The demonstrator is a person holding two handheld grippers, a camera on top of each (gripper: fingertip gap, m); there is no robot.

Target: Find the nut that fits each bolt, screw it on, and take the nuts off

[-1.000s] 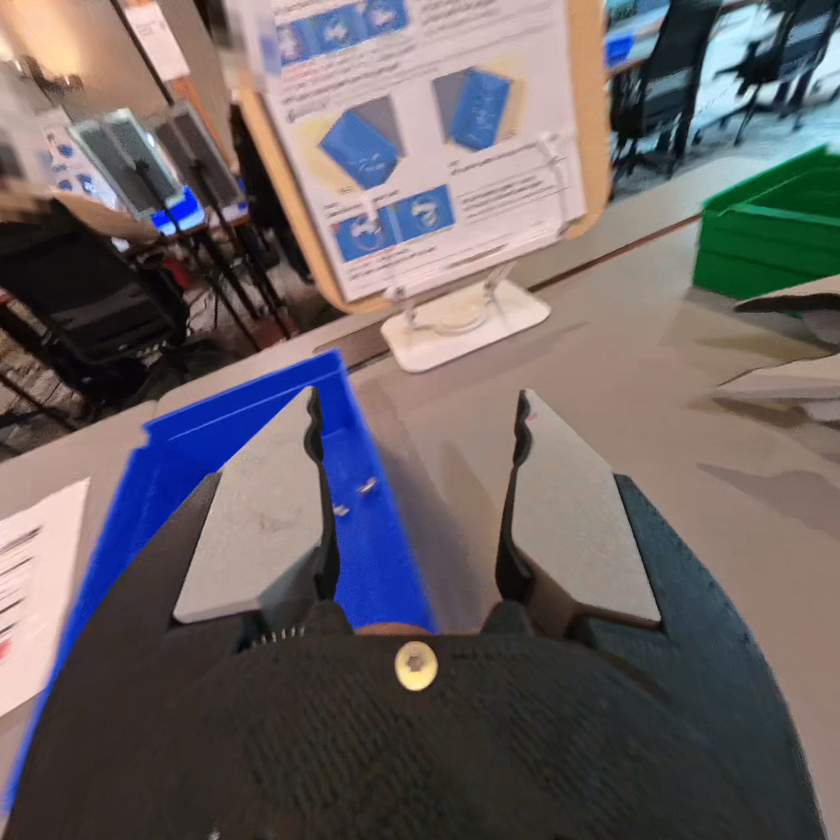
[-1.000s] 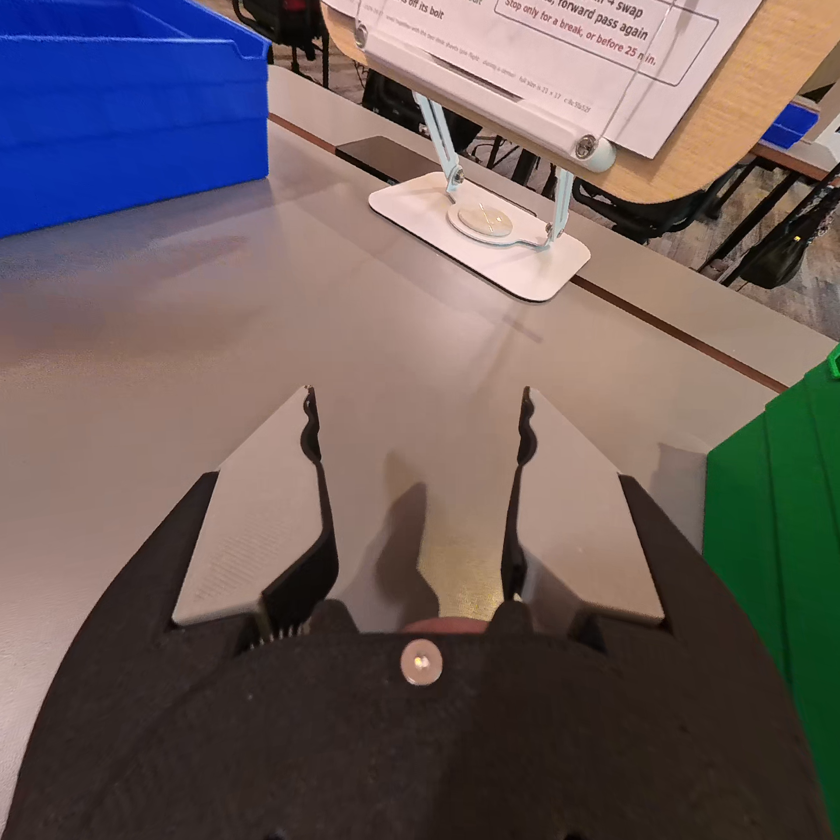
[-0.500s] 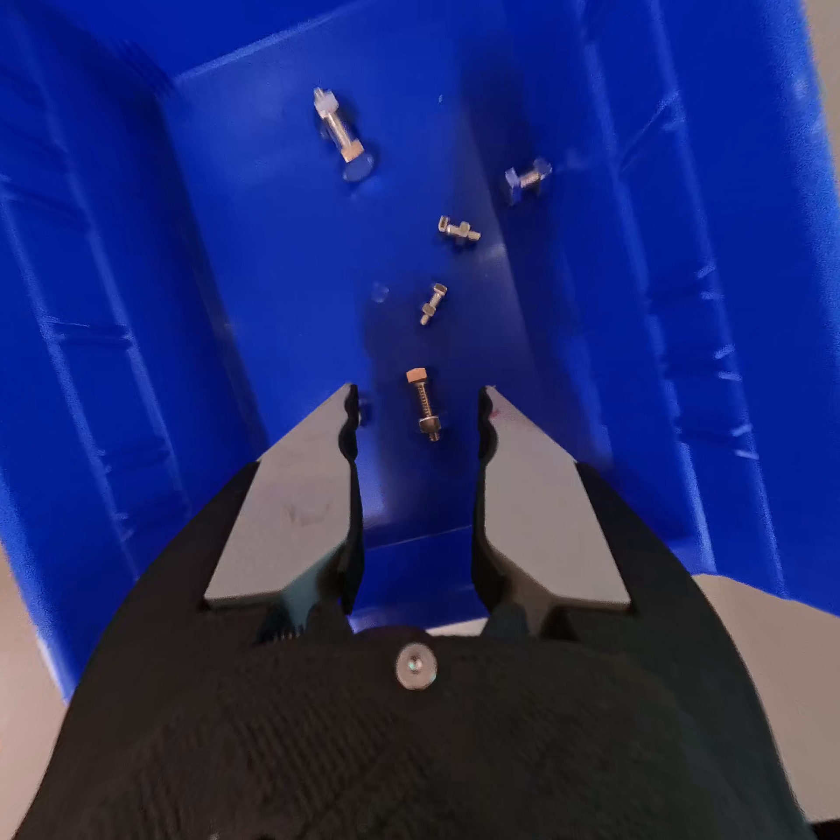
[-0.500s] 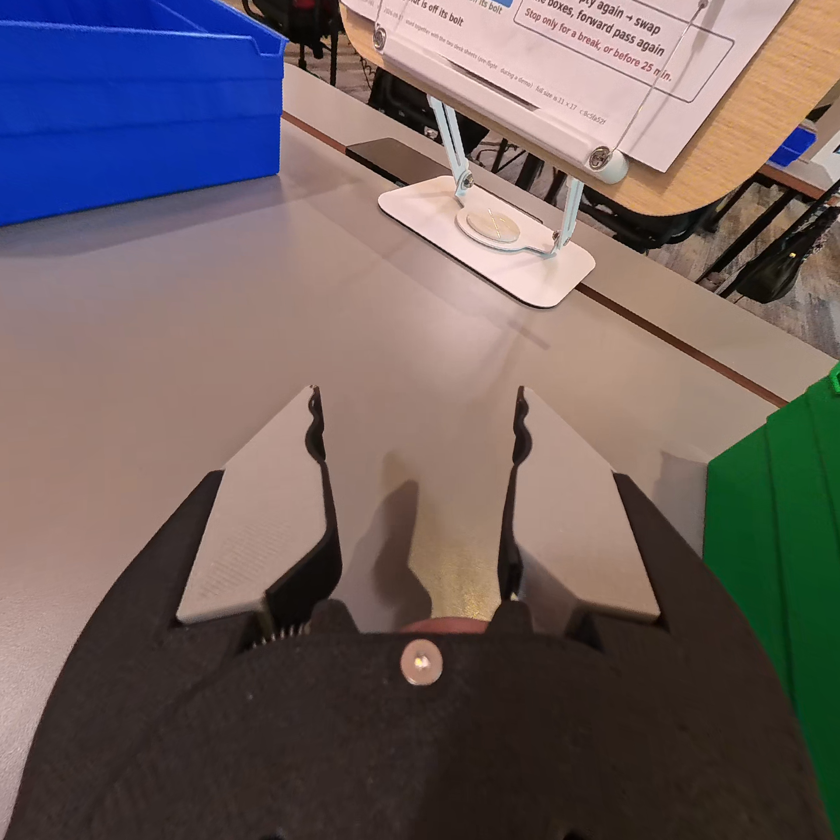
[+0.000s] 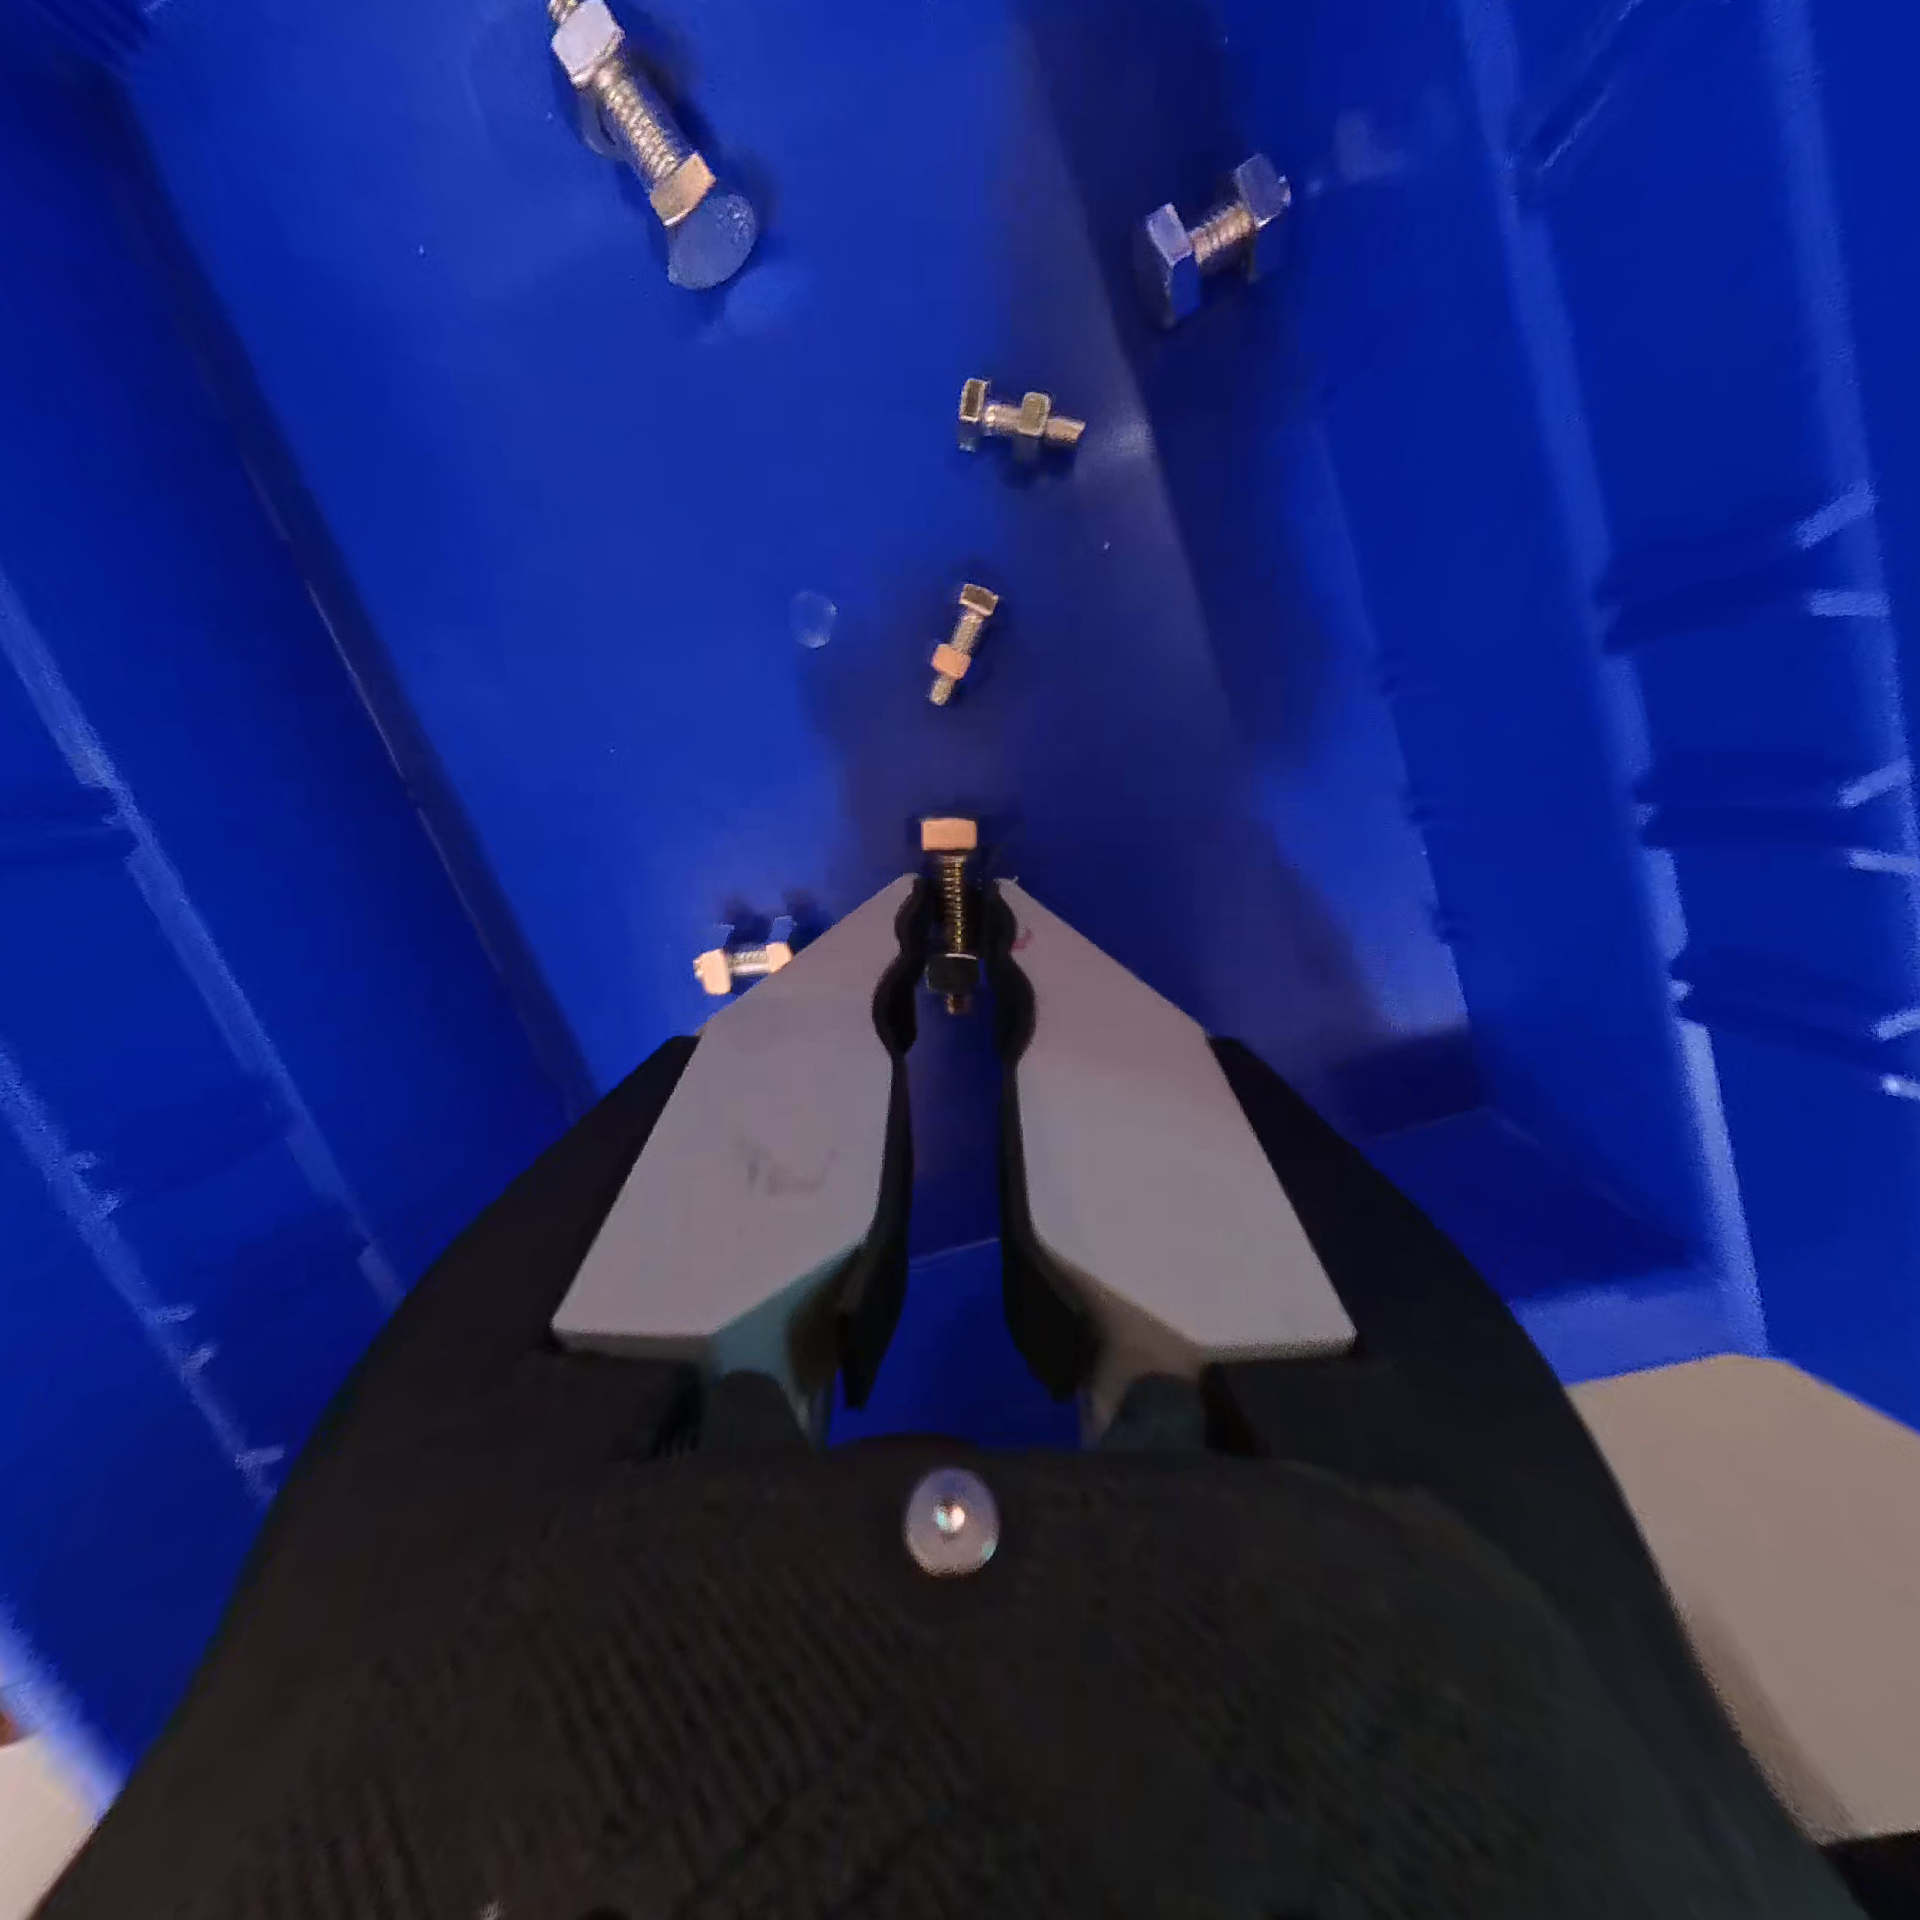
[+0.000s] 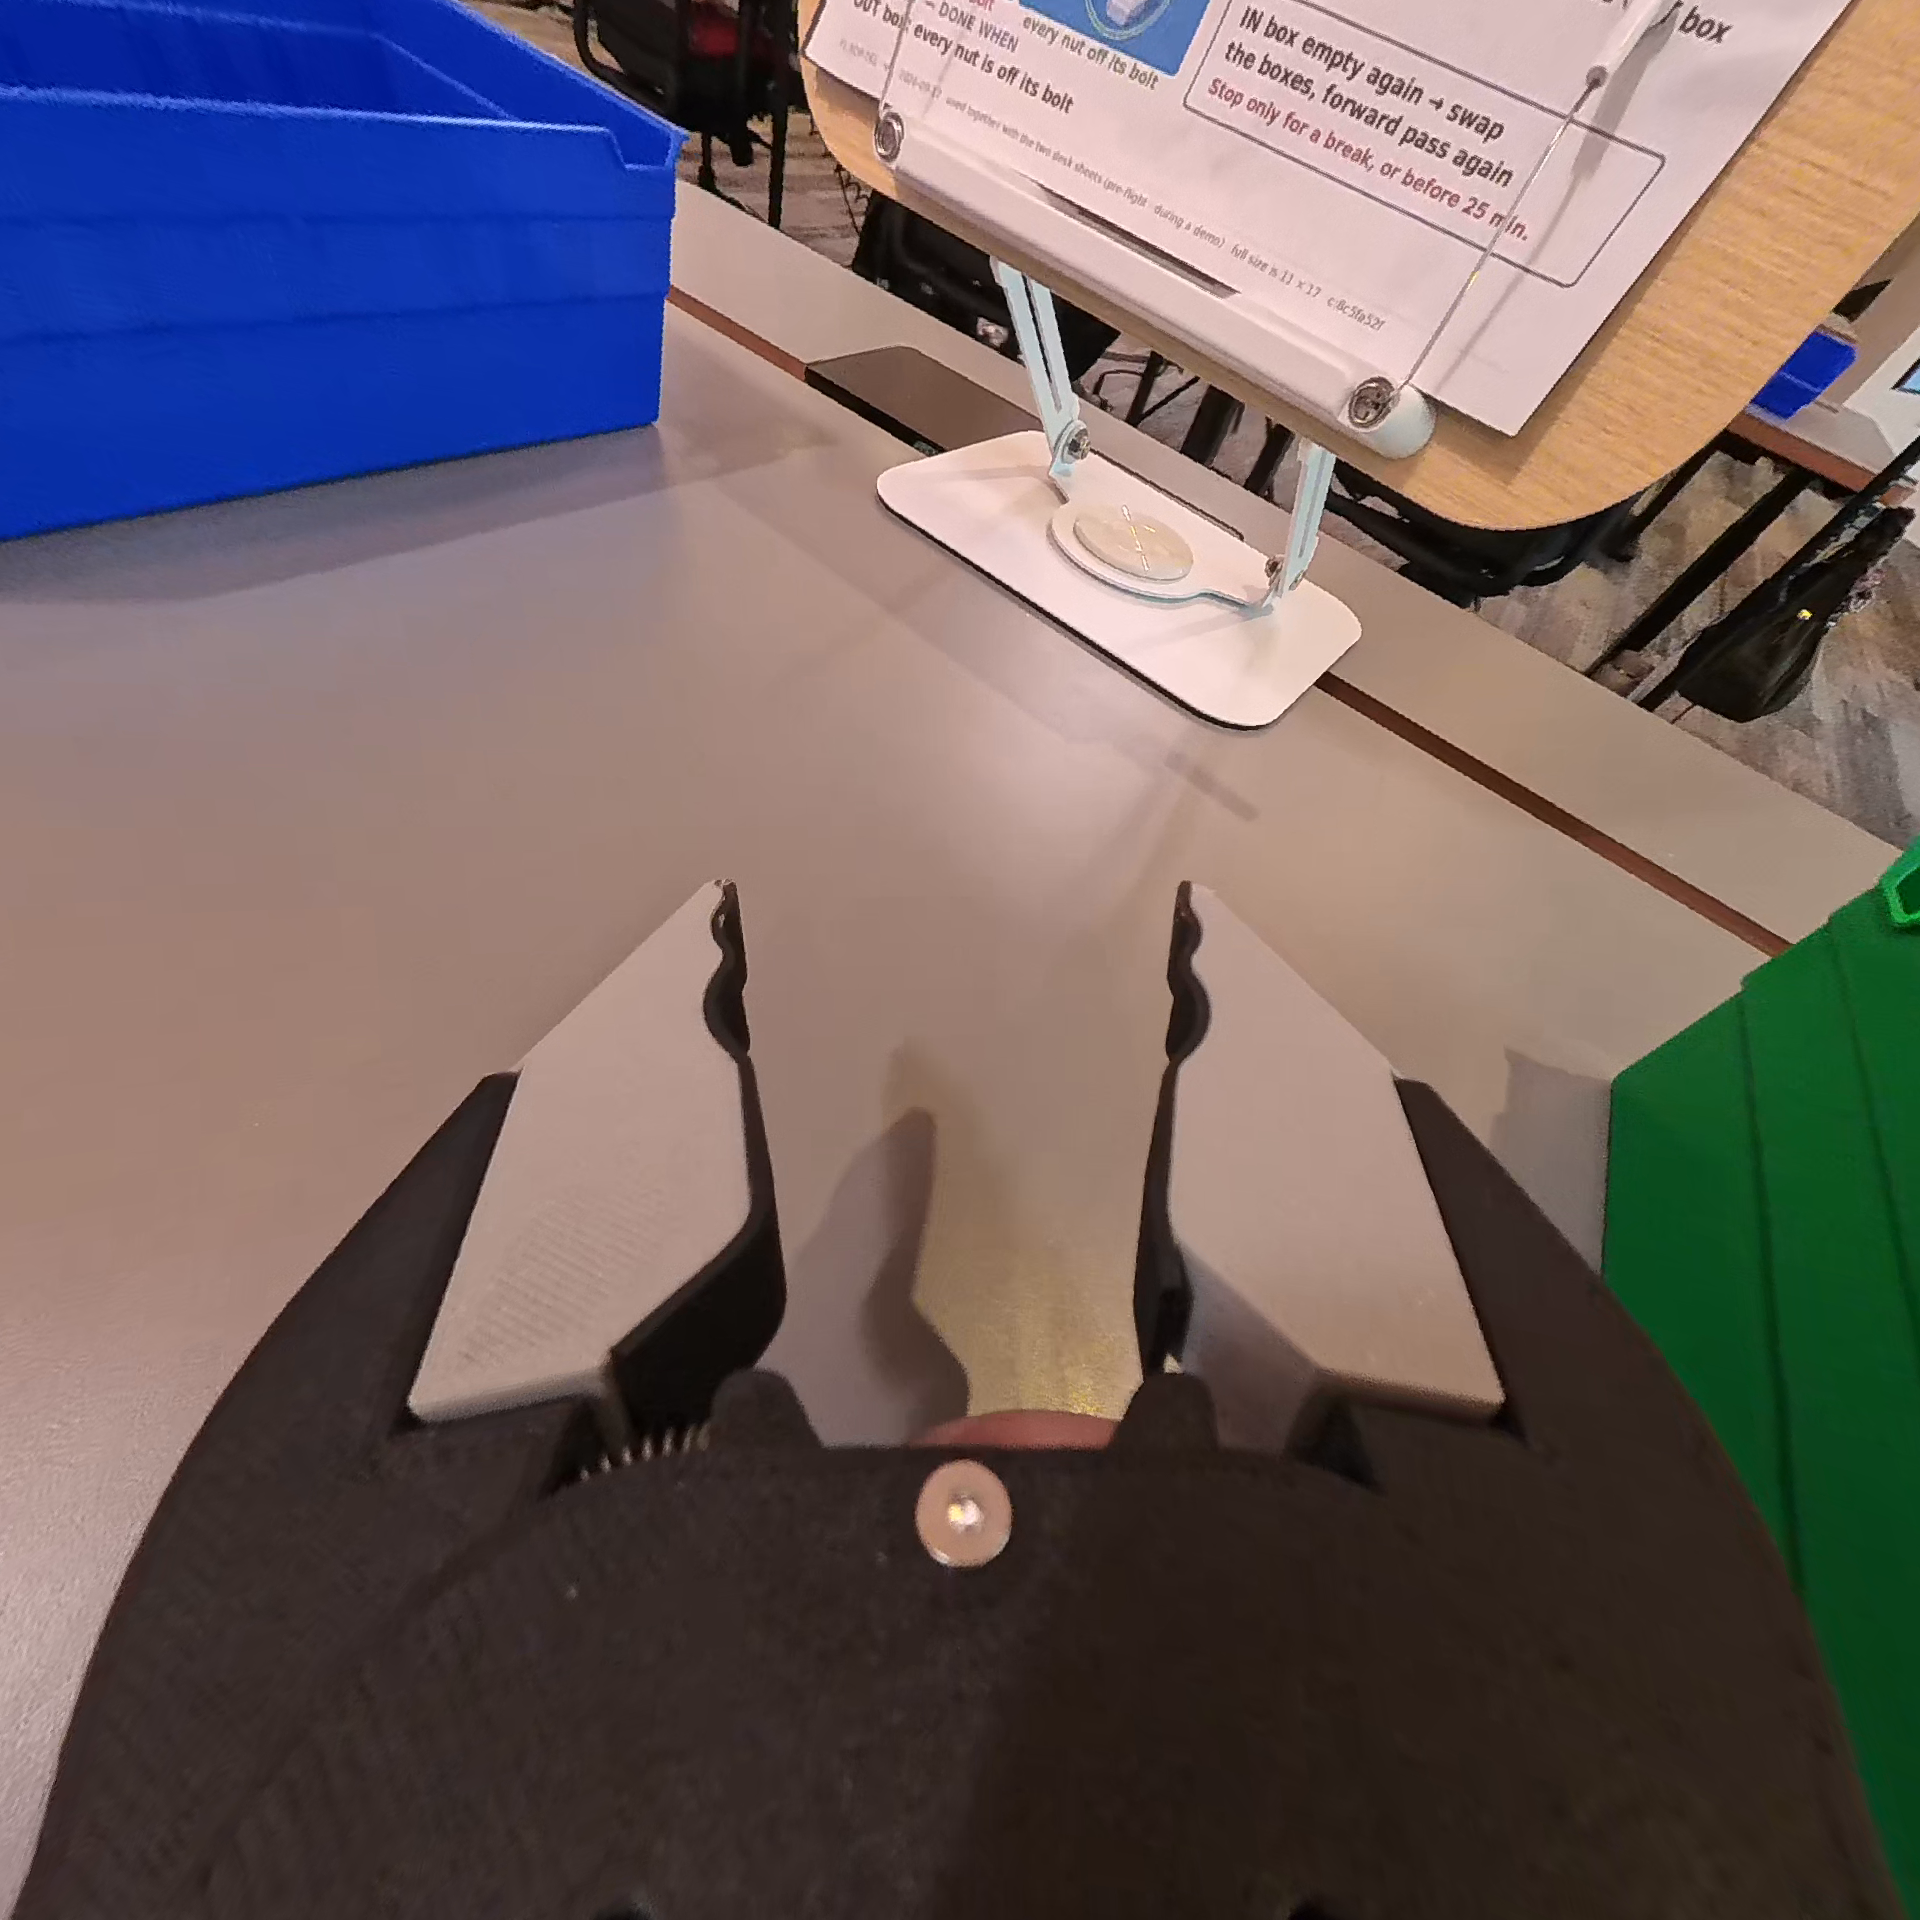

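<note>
My left gripper is down inside the blue bin. Its jaws are closed around a small bolt with a dark nut on its thread. The bolt's head sticks out past the fingertips. Several other bolts with nuts lie on the bin floor: a large one, a short thick one, two small ones, and one beside my left finger. My right gripper is open and empty, low over the grey table.
In the right wrist view the blue bin stands at the far left. A green bin is close on the right. A white stand holding an instruction board sits at the table's far edge. The tips of one gripper are about 40 centimetres away from the tips of the other.
My left gripper swung from above the table down into the blue bin and closed its jaws around the small bolt. My right gripper stayed open and drifted slightly.
</note>
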